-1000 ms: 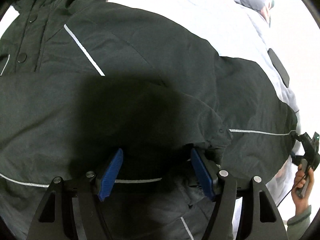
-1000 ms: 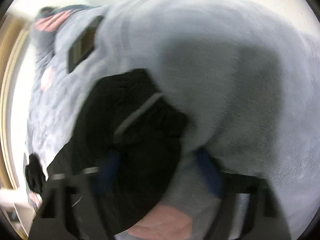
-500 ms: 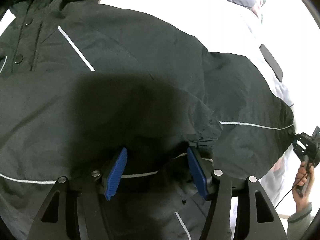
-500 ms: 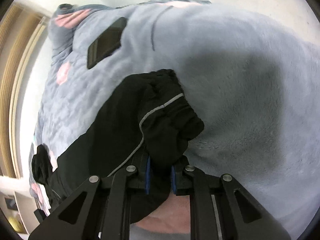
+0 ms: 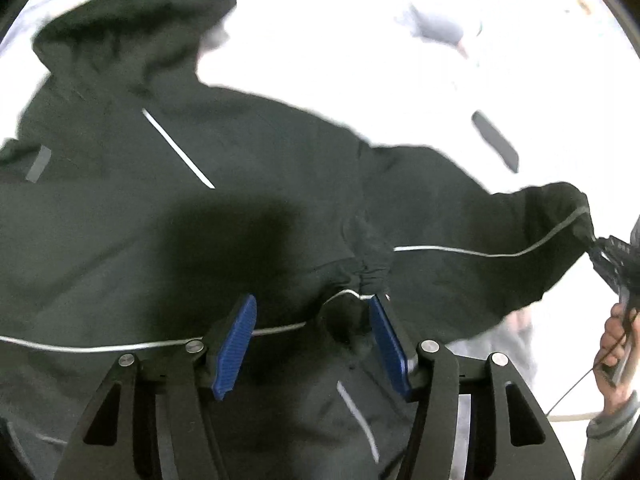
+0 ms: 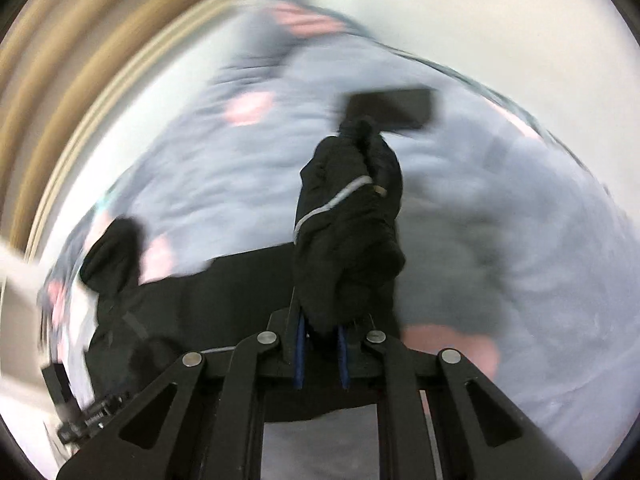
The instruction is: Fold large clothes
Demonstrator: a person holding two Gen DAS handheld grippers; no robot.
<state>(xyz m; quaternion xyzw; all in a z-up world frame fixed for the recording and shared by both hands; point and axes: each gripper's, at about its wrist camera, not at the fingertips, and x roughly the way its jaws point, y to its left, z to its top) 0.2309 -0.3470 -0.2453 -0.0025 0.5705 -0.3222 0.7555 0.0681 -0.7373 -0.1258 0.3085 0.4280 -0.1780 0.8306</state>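
Note:
A large black jacket (image 5: 224,216) with thin silver piping lies spread on a pale blue blanket (image 6: 540,240). Its hood (image 5: 136,28) points to the far left. My left gripper (image 5: 312,344) is open just above the jacket, its blue pads (image 5: 234,346) either side of a folded sleeve's gathered cuff (image 5: 364,280). My right gripper (image 6: 320,356) is shut on the other sleeve's cuff (image 6: 348,232) and holds it lifted off the blanket. In the left wrist view that sleeve (image 5: 500,248) stretches out to the right gripper (image 5: 612,264) at the right edge.
A dark phone-like slab (image 6: 392,108) lies on the blanket beyond the held cuff; it also shows in the left wrist view (image 5: 496,140). The blanket has pink patches (image 6: 248,110). A wooden frame (image 6: 80,92) runs along the far left.
My right gripper closed on the sleeve cuff, then lifted and pulled it outward, stretching the sleeve. My left gripper stayed open and drew back a little, so the hood came into view.

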